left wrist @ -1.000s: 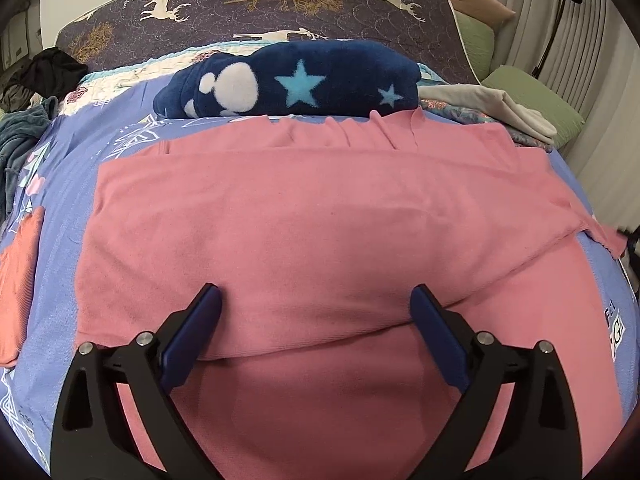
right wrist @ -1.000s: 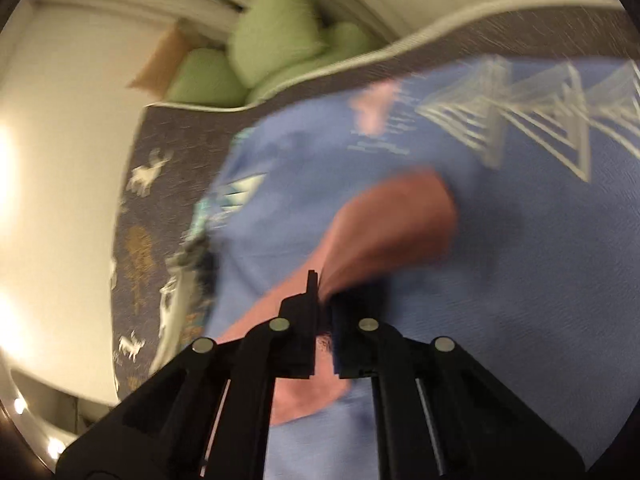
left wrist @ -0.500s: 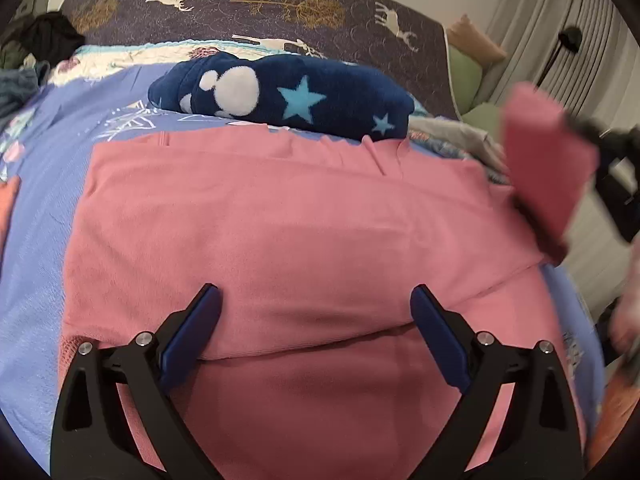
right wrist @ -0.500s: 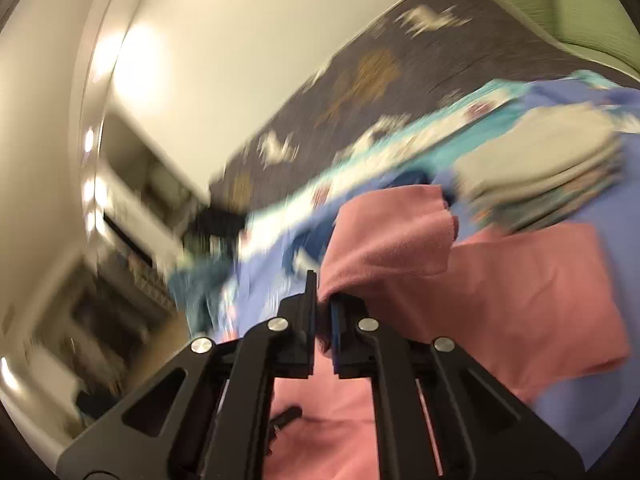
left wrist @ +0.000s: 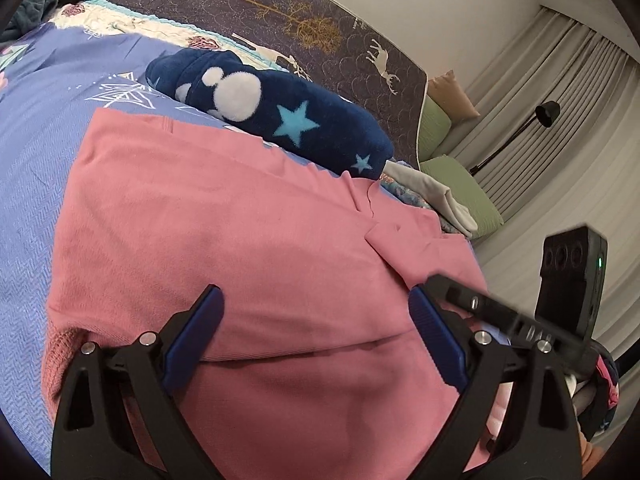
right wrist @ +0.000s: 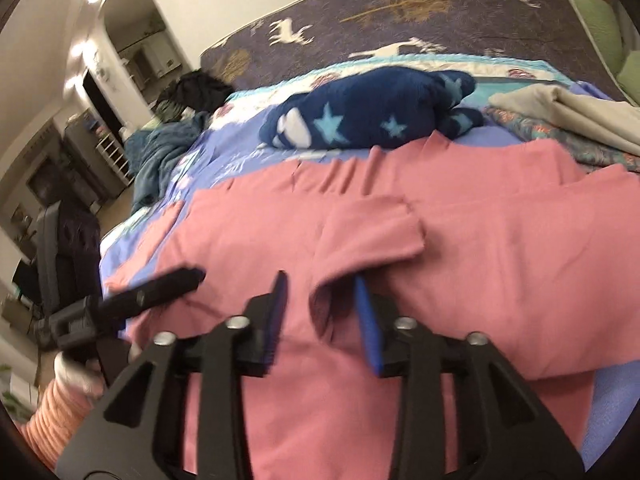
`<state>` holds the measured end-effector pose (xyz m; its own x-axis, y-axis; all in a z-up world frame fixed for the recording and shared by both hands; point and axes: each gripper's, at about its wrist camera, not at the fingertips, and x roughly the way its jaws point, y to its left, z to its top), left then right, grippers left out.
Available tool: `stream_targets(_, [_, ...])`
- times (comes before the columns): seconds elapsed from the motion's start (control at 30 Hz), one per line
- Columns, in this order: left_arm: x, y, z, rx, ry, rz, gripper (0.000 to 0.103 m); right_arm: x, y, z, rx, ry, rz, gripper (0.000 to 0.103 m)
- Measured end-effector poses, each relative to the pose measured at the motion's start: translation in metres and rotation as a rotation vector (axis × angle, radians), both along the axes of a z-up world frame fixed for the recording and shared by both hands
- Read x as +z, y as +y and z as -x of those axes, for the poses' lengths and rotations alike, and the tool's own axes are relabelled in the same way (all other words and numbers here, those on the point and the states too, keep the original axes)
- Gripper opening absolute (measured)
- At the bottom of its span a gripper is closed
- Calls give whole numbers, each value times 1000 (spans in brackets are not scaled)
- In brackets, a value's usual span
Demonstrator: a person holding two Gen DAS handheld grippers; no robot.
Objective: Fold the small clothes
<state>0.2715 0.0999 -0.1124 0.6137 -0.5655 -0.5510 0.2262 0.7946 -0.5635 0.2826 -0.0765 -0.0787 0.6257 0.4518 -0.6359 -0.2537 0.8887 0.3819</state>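
Pink sleeve (right wrist: 372, 232) now laid across the garment, right hand-held gripper (right wrist: 322, 300) opening

A bed with a blue patterned sheet (left wrist: 28, 168) stands against a dark deer-print headboard (left wrist: 320, 28) and pale wall, with grey curtains (left wrist: 560, 128), a black floor lamp (left wrist: 546, 114) and green cushions (left wrist: 464, 184) beside it.

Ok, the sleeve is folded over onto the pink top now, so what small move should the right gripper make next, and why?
Probably draw the right gripper straight back off the pink top. Its jaws are opening, and the folded sleeve lies on the body with its edge draped between the pads, no longer pinched. Backing out low should avoid dragging the fold open. The left gripper hovers open over the hem.
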Motion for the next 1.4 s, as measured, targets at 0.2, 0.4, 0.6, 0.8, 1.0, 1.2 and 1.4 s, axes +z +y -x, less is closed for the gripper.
stream_targets(0.2, [-1, 16, 2, 11, -14, 103, 92, 5, 49, 11, 293, -25, 2, 33])
stream_targets(0.4, [-1, 15, 1, 4, -8, 104, 83, 4, 21, 30, 187, -39, 109, 37])
stream_targets(0.6, [10, 1, -5, -55, 17, 111, 59, 8, -17, 59, 85, -70, 186, 41])
stream_targets(0.8, [4, -49, -28, -127, 52, -181, 59, 10, -64, 71, -125, -66, 261, 48])
stream_targets(1.0, [24, -56, -34, -193, 9, -90, 0, 7, -124, 82, -334, -38, 236, 50])
stream_targets(1.2, [124, -25, -5, -142, -249, -69, 0, 2, -146, 87, -414, -19, 309, 56])
stream_targets(1.4, [136, 27, 1, -13, -268, -198, 0, -12, -129, 76, -351, 14, 344, 59])
